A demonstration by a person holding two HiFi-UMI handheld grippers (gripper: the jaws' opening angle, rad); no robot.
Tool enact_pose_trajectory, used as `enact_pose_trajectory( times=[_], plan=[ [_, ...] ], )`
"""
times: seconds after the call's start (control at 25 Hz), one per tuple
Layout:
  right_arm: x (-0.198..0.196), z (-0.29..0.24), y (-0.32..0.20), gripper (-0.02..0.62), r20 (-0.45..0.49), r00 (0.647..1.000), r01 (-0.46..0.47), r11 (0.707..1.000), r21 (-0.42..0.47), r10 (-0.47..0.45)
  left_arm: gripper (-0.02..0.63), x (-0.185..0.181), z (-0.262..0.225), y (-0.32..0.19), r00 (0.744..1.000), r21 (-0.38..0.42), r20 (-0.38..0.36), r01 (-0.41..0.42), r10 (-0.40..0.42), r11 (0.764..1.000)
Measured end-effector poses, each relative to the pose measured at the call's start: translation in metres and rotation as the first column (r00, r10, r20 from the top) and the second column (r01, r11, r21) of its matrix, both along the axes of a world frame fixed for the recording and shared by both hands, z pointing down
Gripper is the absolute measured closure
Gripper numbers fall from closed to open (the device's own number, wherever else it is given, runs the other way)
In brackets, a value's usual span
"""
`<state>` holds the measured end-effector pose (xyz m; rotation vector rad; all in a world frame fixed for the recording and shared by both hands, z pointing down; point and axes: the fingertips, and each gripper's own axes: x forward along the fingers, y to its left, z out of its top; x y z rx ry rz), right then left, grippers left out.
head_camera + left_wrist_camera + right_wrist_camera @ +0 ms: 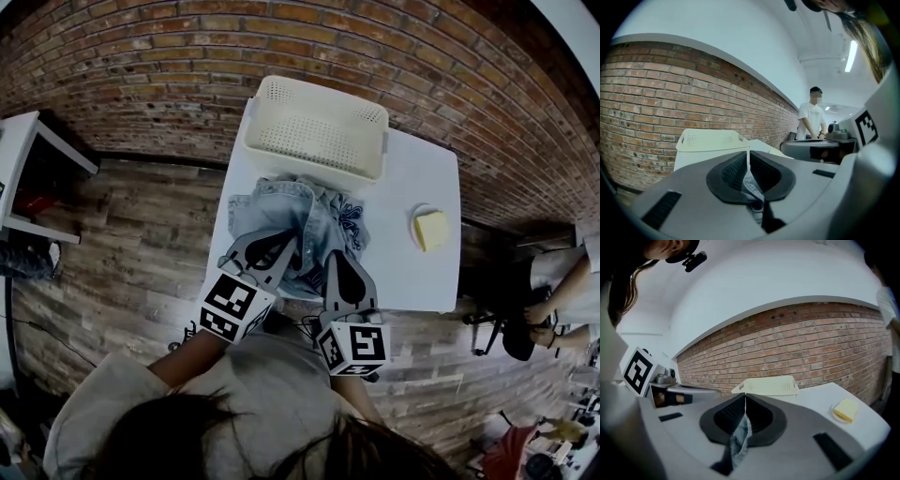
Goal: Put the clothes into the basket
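A light-blue denim garment [298,223] lies bunched on the white table [424,272], just in front of the cream perforated basket [317,128] at the table's far edge. My left gripper [292,237] is shut on the garment's near left part; denim shows pinched between its pads [751,183]. My right gripper [332,255] is shut on the near right part, with a fold of denim [738,436] hanging from its closed jaws. The basket [710,139] [769,384] stands ahead in both gripper views, and it looks empty.
A small white plate with a yellow sponge-like block [430,229] [846,409] sits at the table's right. A brick wall runs behind the basket. A person in a white shirt [812,117] stands further off. A white shelf [26,178] stands at the left on the wooden floor.
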<state>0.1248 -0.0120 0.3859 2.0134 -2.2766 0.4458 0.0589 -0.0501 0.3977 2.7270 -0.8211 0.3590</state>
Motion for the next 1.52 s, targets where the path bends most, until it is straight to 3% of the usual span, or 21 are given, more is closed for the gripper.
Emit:
enact_pose_trajectory(
  times=[0.12, 0.2, 0.36, 0.56, 0.72, 0.84, 1.0, 1.16, 1.28, 1.52],
  plan=[
    [-0.001, 0.004, -0.004, 0.568, 0.011, 1.0, 0.006, 1.0, -0.015, -0.006, 0.572, 0.004, 0.007, -0.004, 0.999, -0.05, 0.001, -0.042, 0.042, 0.998],
    [-0.002, 0.008, -0.008, 0.493, 0.018, 1.0, 0.022, 0.999, -0.033, -0.021, 0.478, 0.006, 0.011, -0.009, 0.998, -0.079, -0.003, -0.058, 0.058, 0.995],
    [0.002, 0.028, -0.014, 0.378, 0.018, 1.0, 0.012, 0.995, -0.096, -0.011, 0.405, 0.003, 0.029, -0.018, 0.998, -0.156, 0.006, -0.062, 0.064, 0.986],
    [0.019, 0.057, -0.018, 0.231, 0.031, 0.999, -0.034, 0.983, -0.181, 0.041, 0.256, -0.011, 0.062, -0.033, 0.995, -0.215, 0.077, -0.04, 0.058, 0.976],
    [0.035, 0.081, -0.02, 0.133, 0.058, 0.996, -0.045, 0.963, -0.264, 0.063, 0.193, -0.016, 0.087, -0.044, 0.992, -0.284, 0.103, -0.047, 0.079, 0.958],
    [0.047, 0.099, -0.021, 0.104, 0.03, 0.997, -0.053, 0.943, -0.327, 0.066, 0.147, -0.017, 0.107, -0.053, 0.982, -0.299, 0.159, -0.05, 0.102, 0.953],
    [0.059, 0.129, -0.023, 0.07, 0.038, 0.997, -0.041, 0.907, -0.42, 0.063, 0.106, -0.02, 0.136, -0.063, 0.976, -0.368, 0.191, -0.03, 0.107, 0.93],
    [0.059, 0.164, -0.022, 0.03, 0.012, 1.0, 0.001, 0.845, -0.535, 0.006, 0.066, -0.021, 0.154, -0.074, 0.963, -0.387, 0.242, -0.013, 0.115, 0.922],
    [0.065, 0.186, -0.021, 0.018, 0.037, 0.999, 0.003, 0.803, -0.597, 0.023, 0.037, -0.02, 0.169, -0.081, 0.948, -0.407, 0.282, -0.018, 0.145, 0.913],
    [0.072, 0.224, -0.024, 0.017, 0.141, 0.99, 0.075, 0.722, -0.688, 0.031, 0.018, -0.011, 0.203, -0.075, 0.934, -0.54, 0.264, -0.062, 0.239, 0.839]
  ],
)
